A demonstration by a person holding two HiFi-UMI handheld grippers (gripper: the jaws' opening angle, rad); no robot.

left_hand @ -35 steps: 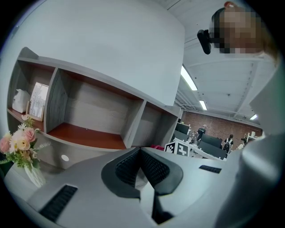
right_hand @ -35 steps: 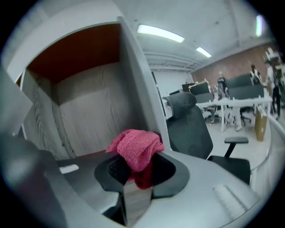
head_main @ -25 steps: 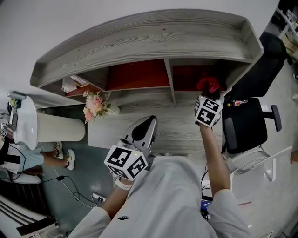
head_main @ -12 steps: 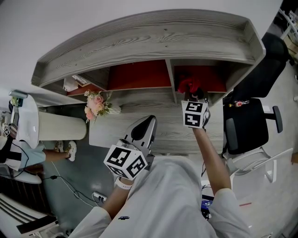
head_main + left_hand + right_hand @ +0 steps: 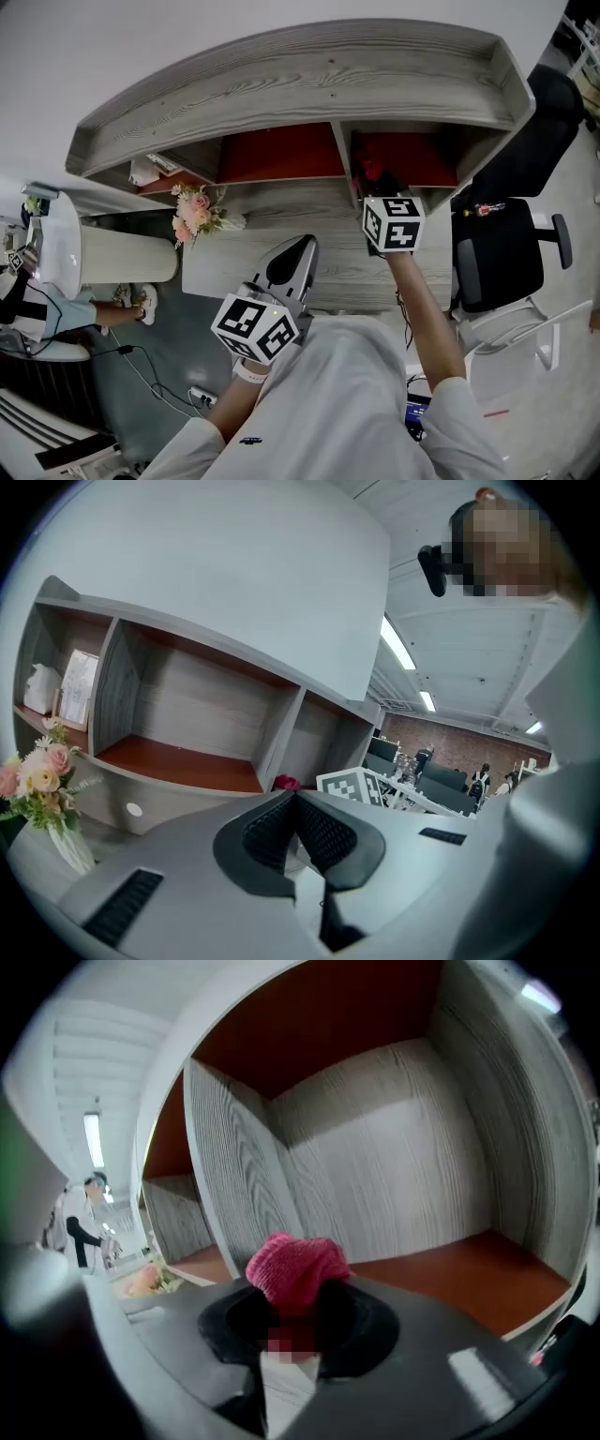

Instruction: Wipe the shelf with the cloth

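The pink knitted cloth (image 5: 295,1269), pinched tight by the jaws of the right gripper (image 5: 380,192), is now further left in the grey wooden shelf (image 5: 281,75) — the wiping goes on. The left gripper (image 5: 298,246) has its jaws closed on nothing.

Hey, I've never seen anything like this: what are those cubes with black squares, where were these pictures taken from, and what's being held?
No robot here: a person holds a two-jaw gripper in each hand; the patterned cubes are part of them. One picture comes from a head camera looking down; the others from cameras riding each gripper. The right gripper pinches a pink cloth at the right compartment of the wooden shelf. The left gripper is shut and empty, near the desk, where flowers stand.
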